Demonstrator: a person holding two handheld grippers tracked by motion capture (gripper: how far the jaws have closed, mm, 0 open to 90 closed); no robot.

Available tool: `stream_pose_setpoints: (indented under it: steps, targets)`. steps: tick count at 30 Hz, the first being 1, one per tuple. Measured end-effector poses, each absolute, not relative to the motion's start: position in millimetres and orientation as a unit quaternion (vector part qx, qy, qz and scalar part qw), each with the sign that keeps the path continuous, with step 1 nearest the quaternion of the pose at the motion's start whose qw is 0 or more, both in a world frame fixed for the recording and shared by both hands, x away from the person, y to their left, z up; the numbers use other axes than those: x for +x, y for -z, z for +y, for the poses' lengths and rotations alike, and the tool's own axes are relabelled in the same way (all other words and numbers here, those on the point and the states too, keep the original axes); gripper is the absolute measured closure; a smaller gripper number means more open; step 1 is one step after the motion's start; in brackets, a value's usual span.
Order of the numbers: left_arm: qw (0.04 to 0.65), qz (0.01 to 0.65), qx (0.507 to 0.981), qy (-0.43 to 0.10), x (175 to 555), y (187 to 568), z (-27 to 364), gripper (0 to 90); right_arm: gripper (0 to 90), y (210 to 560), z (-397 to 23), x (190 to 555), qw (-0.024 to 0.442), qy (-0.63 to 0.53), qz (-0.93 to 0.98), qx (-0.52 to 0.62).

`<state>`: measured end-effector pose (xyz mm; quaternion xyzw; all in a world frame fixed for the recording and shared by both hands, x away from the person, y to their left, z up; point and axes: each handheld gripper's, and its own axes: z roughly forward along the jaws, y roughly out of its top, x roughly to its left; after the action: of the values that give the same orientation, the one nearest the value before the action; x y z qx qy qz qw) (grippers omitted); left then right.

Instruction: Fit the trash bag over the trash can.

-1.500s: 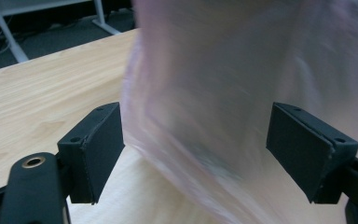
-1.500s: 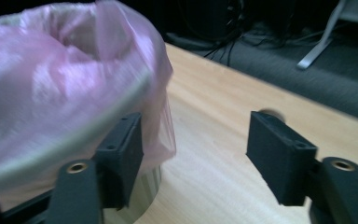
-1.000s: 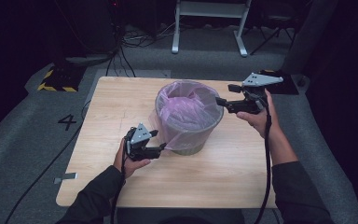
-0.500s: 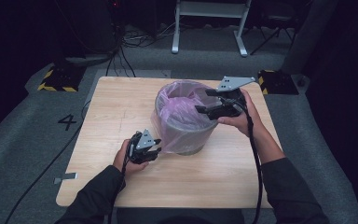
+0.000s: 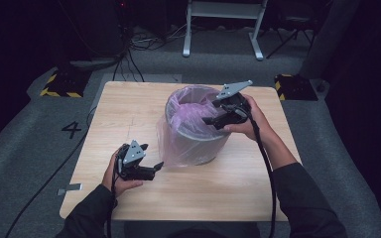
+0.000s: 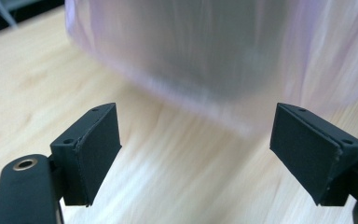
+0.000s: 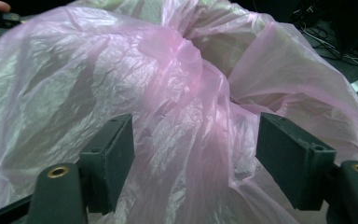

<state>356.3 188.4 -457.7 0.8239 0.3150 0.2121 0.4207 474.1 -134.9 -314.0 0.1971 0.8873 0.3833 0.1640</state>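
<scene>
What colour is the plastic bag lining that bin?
The bag is a pale, see-through pink, crinkled all over. The right gripper view shows it best.

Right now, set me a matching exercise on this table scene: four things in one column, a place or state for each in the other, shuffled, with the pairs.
Things:
1. left gripper
2. right gripper
3. pink bag
4. bin

Places or states:
a. lines the bin and hangs over its rim
b. jaws open over the bin's mouth, crumpled plastic between them
c. stands on the wooden table
d. low by the bin's base, jaws just opened, nothing between them

Pairs: 1-d, 2-b, 3-a, 4-c
</scene>
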Motion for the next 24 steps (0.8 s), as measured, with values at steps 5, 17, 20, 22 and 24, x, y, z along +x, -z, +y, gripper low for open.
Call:
stream_pose_setpoints:
  steps: [5,17,20,22,24]
  targets:
    - [0.395,0.325,0.835,-0.202,351.4,471.3,198.9,15.9,28.8,319.5,-133.4,480.5,0.157,-0.362,0.898,0.193]
    - [0.342,0.354,0.851,-0.184,354.8,495.5,211.7,16.0,28.4,325.8,-127.9,489.1,0.156,-0.318,0.917,0.183]
    - [0.340,0.354,0.854,-0.170,358.4,500.6,212.2,15.2,29.3,325.3,-128.0,492.1,0.161,-0.322,0.913,0.192]
    - [0.345,0.354,0.854,-0.164,360.3,501.5,212.3,15.5,29.3,322.1,-129.1,494.0,0.154,-0.334,0.908,0.198]
    - [0.347,0.352,0.854,-0.162,361.0,501.9,211.7,15.4,29.4,319.4,-128.4,495.6,0.150,-0.340,0.905,0.204]
